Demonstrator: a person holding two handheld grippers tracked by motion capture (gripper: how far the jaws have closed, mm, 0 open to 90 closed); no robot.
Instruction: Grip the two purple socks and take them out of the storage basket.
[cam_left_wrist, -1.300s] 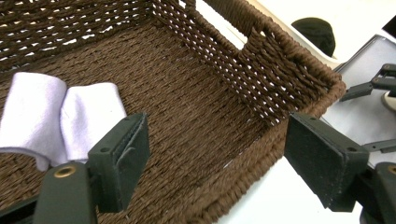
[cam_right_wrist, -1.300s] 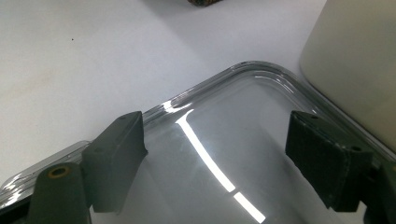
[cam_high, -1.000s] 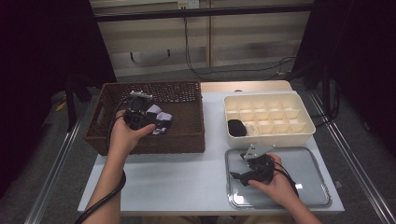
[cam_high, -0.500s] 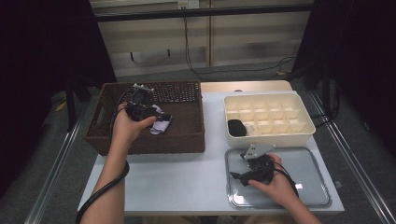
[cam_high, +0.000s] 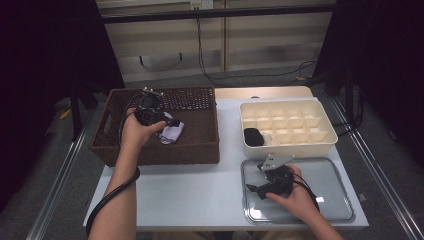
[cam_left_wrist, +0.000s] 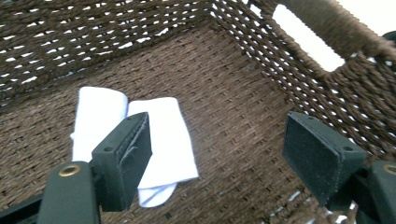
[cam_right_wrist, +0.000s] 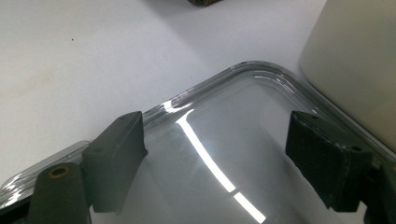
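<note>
A brown wicker basket (cam_high: 200, 145) stands at the table's left with a white folded cloth (cam_high: 170, 134) on its floor. My left gripper (cam_high: 172, 121) hovers open inside the basket, just above the cloth. In the left gripper view the cloth (cam_left_wrist: 161, 140) lies under the left jaw, the woven basket floor (cam_left_wrist: 233, 107) spreads beyond it, and the gripper (cam_left_wrist: 222, 154) holds nothing. My right gripper (cam_high: 252, 189) rests open over the left end of a shiny metal tray (cam_high: 330, 200). In the right gripper view the gripper (cam_right_wrist: 223, 158) spans the tray's corner rim (cam_right_wrist: 205, 86).
A cream divided box (cam_high: 287, 145) stands behind the tray, with a black object (cam_high: 253, 136) in its near-left compartment. Its wall (cam_right_wrist: 355, 70) is close on the right in the right gripper view. White tabletop (cam_high: 190, 190) lies between basket and tray.
My left hand has shifted slightly farther into the basket over the cloth. The right gripper has stayed on the tray.
</note>
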